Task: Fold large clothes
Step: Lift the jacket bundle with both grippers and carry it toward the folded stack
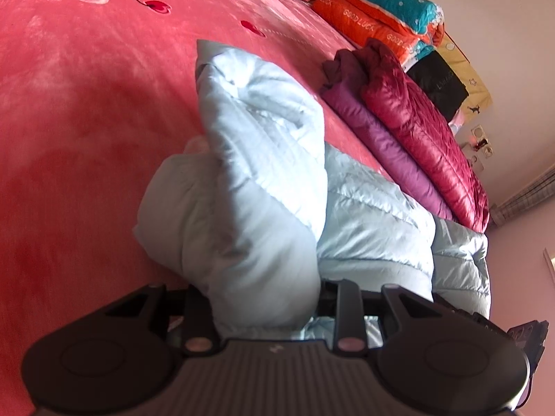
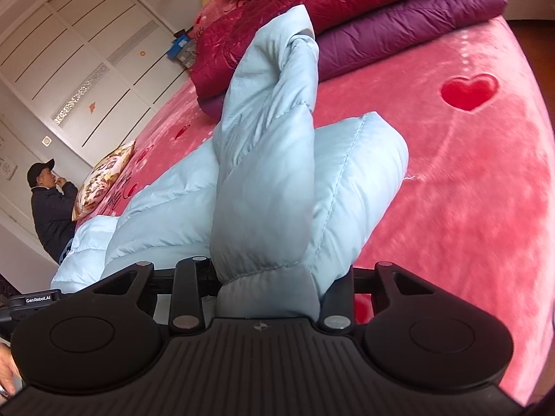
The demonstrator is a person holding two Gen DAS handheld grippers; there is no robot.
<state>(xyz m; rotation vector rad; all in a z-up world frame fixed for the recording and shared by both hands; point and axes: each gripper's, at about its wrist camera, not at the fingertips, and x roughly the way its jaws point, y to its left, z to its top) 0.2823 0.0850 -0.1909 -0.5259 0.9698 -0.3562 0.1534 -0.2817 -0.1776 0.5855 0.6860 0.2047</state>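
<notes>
The pale blue padded jacket (image 1: 263, 180) lies on the pink blanket (image 1: 86, 121), with a thick bunch of it gathered up between the fingers of the left gripper (image 1: 267, 306) and rising ahead of them. The right gripper (image 2: 269, 289) is clenched on another bunch of the same jacket (image 2: 274, 180), a hemmed edge wedged between its fingers. Both look like firm grasps, though the padding bulges out past the fingers on either side.

The main risk, as I judge it, is slippage — the shell fabric looks slick and the filling compresses, so a quick lift or swing could pull a bunch out from between the fingers and let the fold collapse. Uneven pulling between the two grippers could also twist the jacket rather than lay it flat. Beyond the fingers of both grippers sits a stack with a purple quilted garment (image 1: 385, 138) and a dark red quilted one (image 1: 426, 131) on top; carrying the jacket too far forward could drag against that stack and upset it.

Much is hidden. The fingertips themselves are buried in fabric, so the exact pad contact cannot be seen. Which parts of the jacket are held — sleeve, hem or collar — is hard to tell, and its far end runs out of the frame behind the grippers.
</notes>
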